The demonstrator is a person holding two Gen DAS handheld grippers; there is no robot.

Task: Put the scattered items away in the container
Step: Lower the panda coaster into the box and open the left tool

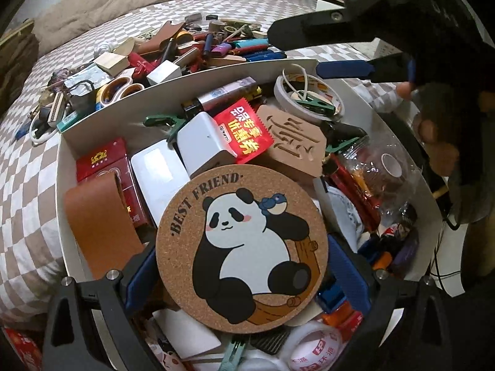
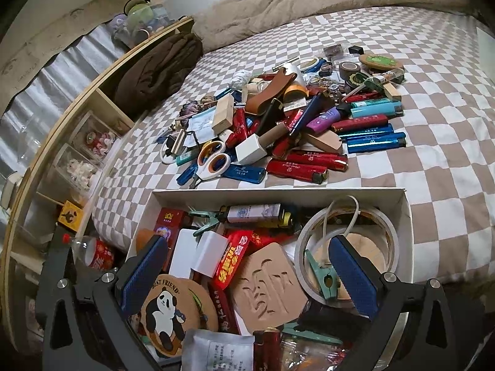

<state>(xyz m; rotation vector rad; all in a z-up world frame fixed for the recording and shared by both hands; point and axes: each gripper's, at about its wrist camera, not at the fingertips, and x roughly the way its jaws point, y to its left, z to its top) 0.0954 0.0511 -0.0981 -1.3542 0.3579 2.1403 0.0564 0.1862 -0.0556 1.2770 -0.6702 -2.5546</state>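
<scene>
A white box (image 1: 216, 71) (image 2: 278, 192) on the checkered bed holds many items. A round cork panda coaster (image 1: 241, 247) (image 2: 170, 306) lies on top of them, between the pads of my left gripper (image 1: 244, 266), whose jaws stand open around it. My right gripper (image 2: 250, 275) is open and empty above the box, over a tan carved coaster (image 2: 267, 287) and a tape roll (image 2: 346, 247). It also shows at the top right of the left wrist view (image 1: 309, 52). A pile of scattered lighters, scissors and blocks (image 2: 278, 123) (image 1: 173, 55) lies on the bed beyond the box.
A brown cushion (image 2: 157, 68) and a beige blanket (image 2: 309, 3) lie at the bed's far side. A wooden shelf with clear boxes (image 2: 86, 142) runs along the left. A red can (image 2: 99, 255) stands by the box's left corner.
</scene>
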